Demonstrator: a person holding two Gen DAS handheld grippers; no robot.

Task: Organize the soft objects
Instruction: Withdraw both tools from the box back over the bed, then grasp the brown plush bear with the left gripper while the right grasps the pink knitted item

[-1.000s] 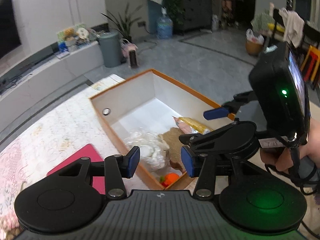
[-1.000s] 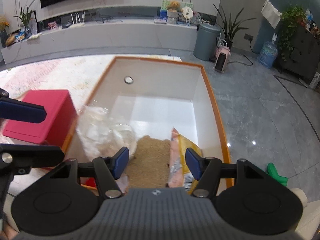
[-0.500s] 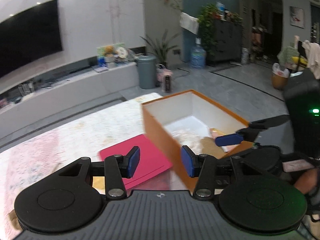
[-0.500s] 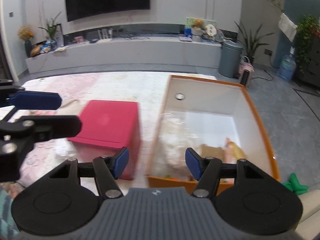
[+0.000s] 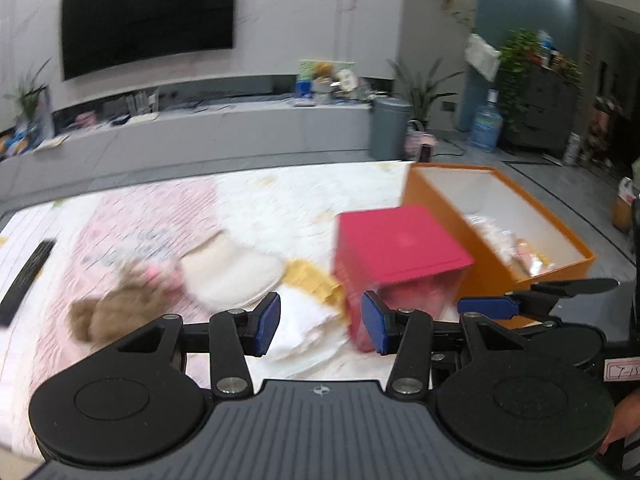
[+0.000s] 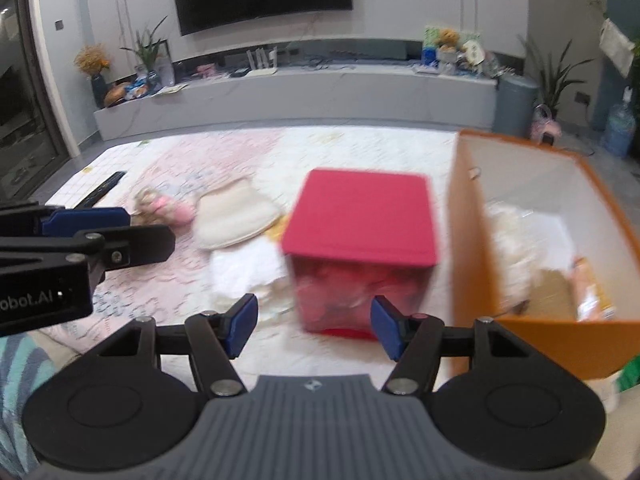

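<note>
Red box (image 6: 360, 216) stands right ahead, orange box (image 6: 472, 248) wall just beside it on the right blocking that side, white cloths (image 6: 248, 272) and slipper (image 6: 236, 216) clutter its left, open patterned surface (image 6: 168, 160) further left.

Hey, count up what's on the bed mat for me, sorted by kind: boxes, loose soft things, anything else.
Boxes: 2, the orange box and the red box.
Loose soft things: 3, the cream hat, the plush toy, the white cloth pile.
Other: 1, the black remote.
Total: 6.
</note>
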